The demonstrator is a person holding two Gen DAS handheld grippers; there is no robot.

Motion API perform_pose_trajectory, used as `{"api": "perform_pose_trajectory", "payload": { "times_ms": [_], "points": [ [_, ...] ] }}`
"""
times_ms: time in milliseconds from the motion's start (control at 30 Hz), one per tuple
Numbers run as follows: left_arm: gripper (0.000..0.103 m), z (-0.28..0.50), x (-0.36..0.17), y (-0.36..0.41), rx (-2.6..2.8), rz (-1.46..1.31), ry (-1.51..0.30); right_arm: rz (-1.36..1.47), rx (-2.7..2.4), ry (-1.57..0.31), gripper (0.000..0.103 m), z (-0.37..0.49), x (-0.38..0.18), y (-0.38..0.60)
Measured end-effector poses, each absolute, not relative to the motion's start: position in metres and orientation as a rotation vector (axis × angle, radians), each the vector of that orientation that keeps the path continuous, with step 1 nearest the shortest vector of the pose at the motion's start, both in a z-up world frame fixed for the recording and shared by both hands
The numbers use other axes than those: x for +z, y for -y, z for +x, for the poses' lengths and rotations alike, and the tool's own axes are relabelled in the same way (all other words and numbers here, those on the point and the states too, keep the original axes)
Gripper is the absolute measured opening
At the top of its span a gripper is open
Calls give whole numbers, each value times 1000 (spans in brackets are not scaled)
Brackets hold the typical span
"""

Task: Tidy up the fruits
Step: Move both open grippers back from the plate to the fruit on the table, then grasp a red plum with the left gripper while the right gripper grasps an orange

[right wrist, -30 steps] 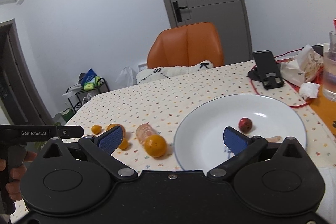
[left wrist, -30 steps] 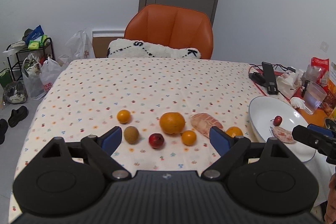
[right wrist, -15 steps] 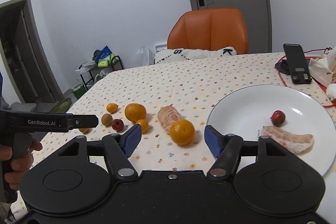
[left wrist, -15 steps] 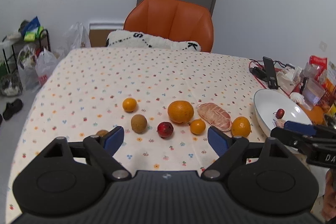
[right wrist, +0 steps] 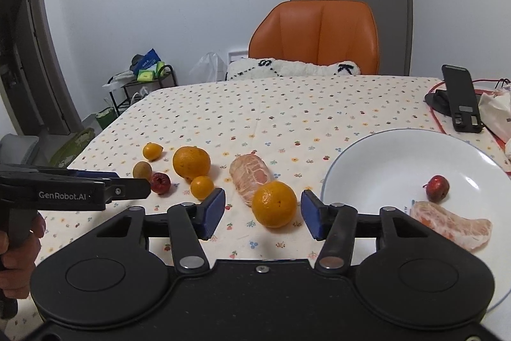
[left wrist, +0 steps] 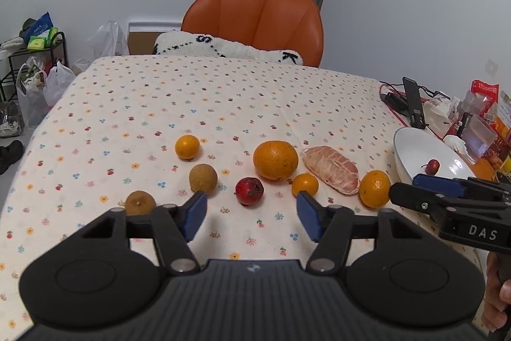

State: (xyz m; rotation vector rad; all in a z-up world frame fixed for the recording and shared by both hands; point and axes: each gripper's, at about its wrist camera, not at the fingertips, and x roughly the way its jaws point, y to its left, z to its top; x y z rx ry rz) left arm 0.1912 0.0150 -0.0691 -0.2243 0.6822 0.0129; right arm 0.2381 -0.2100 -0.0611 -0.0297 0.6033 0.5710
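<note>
Fingers spread wide, right gripper frames an orange at lower centre beside the plate; left gripper open too; round fruit could roll if nudged

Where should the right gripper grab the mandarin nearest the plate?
Across its widest middle, from the near side, low and level. The mandarin is round, sits free on the tablecloth, and already lies between the open right gripper fingers; peeled pomelo crowds behind.
</note>
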Motion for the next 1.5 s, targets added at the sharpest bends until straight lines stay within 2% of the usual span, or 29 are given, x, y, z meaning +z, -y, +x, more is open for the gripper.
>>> {"api": "perform_pose_trajectory", "payload": {
  "times_ms": [200,367,567,633,800,867,1500],
  "points": [
    [51,199,-76,-16,10,-227,-684,-55,568,-615,48,247,-66,202],
    [41,207,-83,-17,1,-243,-696,-79,557,-619,48,253,-68,199],
    [39,216,-90,-17,3,-247,-704,-102,563,-628,46,259,-72,195],
    [35,219,-92,-17,1,-248,-706,-113,558,-632,46,260,-73,193],
    [28,220,-94,-18,0,-247,-696,-152,551,-639,42,261,-76,187],
    [22,220,-93,-19,0,-249,-699,-175,546,-637,35,260,-77,186],
    [21,192,-60,6,-25,-203,-642,-17,603,-604,34,236,-55,226]
  ]
}}
